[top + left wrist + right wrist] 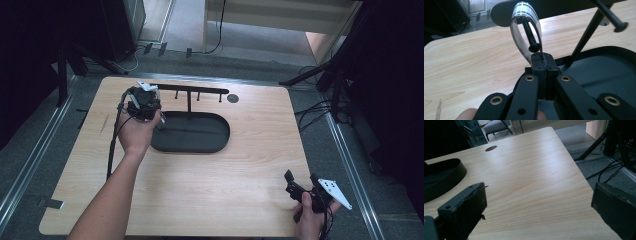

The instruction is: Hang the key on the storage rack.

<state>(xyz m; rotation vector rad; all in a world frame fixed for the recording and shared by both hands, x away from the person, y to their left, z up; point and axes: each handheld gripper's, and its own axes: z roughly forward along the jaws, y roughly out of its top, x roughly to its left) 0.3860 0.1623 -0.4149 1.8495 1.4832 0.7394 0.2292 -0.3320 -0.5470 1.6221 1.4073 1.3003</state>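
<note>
Left hand-held gripper (544,62): at the bench's (200,190) 10 o'clock, jaws clamped on a silver looped band (525,30) hung over a peg (530,35) of the black rack (189,91). Black oval tray (192,132): centre, just beside that hand-held gripper. Right hand-held gripper (539,202): 5 o'clock corner, jaws wide apart, holding nothing, above bare wood.

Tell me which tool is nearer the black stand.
Left. The left tool is at the black stand, holding a band looped over its peg; the right tool sits at the table's near right corner.
</note>
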